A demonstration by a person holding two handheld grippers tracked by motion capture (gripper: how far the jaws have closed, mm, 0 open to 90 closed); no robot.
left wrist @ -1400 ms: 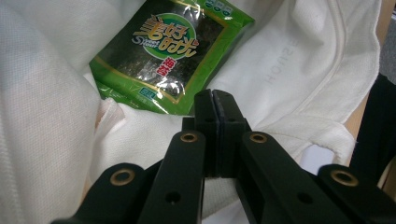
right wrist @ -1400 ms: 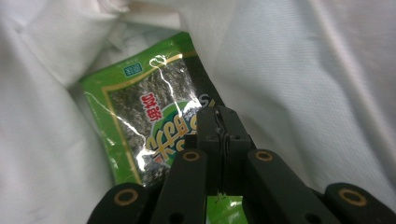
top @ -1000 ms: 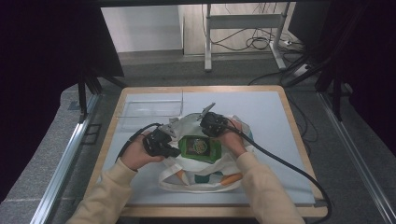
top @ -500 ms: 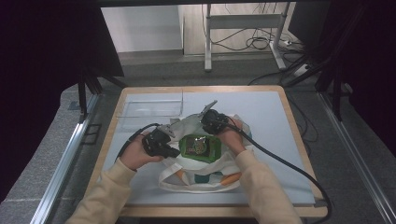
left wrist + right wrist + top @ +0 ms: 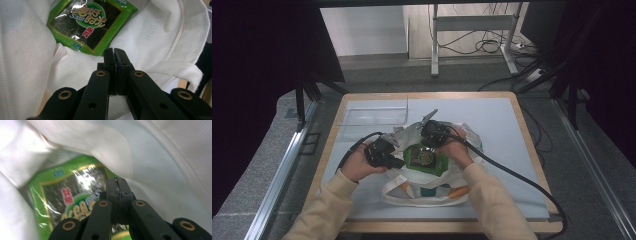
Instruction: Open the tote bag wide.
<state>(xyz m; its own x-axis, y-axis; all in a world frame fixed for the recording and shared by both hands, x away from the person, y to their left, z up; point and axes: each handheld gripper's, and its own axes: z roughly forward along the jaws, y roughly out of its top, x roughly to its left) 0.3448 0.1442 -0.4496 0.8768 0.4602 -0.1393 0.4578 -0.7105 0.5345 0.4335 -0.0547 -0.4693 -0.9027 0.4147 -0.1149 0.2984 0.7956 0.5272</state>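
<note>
Green seaweed packet point(image 5: 424, 158) sits tilted in the white tote bag's point(image 5: 412, 192) mouth mid-table, barely shifted over the last second. Left tool point(image 5: 114, 53) and right tool point(image 5: 116, 183) are both clamped shut, pinching nothing visible; packing looks stalled.

Cream sleeves point(image 5: 492, 200), black tools, brass rivets point(image 5: 100, 73)

- In the high view the white cloth bag point(image 5: 432, 187) folds over the lower edge of the green snack packet point(image 5: 426, 158), and both hands cover part of the bag's mouth.
- The packet's print is too small to read there.
- In the right gripper view the packet point(image 5: 72, 195) is blurred and cut off at the bottom edge; the right tongs point(image 5: 117, 185) hide its middle.
- Whether those tongs pinch cloth is hard to tell, perhaps a thread.
</note>
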